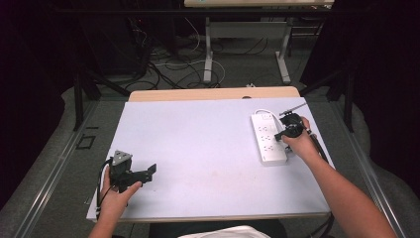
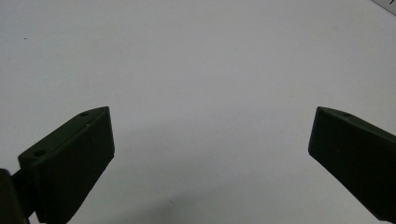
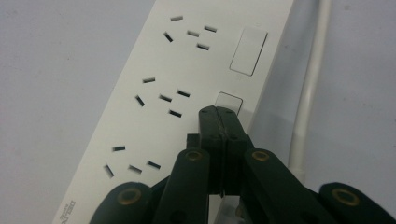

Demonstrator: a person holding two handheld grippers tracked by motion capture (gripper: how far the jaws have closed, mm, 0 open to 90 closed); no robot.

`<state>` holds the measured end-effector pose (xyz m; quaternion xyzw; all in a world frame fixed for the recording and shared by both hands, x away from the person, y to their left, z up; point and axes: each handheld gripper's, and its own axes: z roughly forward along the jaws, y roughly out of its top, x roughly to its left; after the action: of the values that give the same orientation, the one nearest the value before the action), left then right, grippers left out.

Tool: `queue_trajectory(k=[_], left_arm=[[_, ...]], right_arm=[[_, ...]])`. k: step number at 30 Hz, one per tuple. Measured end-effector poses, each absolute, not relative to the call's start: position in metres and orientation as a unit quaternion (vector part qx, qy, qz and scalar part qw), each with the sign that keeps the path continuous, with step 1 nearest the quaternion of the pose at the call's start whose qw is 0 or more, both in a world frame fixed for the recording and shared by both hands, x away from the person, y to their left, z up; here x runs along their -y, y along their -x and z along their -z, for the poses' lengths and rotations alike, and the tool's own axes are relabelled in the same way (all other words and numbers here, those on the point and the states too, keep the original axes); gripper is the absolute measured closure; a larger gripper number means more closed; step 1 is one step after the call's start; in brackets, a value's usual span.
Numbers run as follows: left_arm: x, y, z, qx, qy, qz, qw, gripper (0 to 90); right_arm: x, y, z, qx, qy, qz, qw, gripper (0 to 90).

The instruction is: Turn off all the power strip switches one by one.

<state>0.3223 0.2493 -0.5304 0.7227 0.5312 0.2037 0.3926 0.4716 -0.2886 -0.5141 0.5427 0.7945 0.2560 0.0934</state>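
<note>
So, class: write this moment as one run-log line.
right gripper: shut, tips at a switch of the power strip | left gripper: open, nothing between, over the table

power strip [image 3: 154, 116] near end cut off, tool [image 3: 219, 114] covering a switch

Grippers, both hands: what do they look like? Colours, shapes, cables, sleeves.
Both are matte black. The left claw has two blocky wedge-shaped fingers with small screw holes, and a grey three-cornered plate on top. The right claw has narrow jaws on linkage bars with brass-coloured pivots. A black cable trails from each. Forearms are bare, no sleeves.
</note>
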Motion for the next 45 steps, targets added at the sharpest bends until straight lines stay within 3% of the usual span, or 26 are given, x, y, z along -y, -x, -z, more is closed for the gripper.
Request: queue_trajectory(k=[45], left_arm=[[-0.247,-0.324,0.525,-0.530,-0.713,-0.204,0.410,0.3]], right_arm=[[0.292,-0.454,0.495,-0.801,-0.525,-0.271,0.098,90.0]])
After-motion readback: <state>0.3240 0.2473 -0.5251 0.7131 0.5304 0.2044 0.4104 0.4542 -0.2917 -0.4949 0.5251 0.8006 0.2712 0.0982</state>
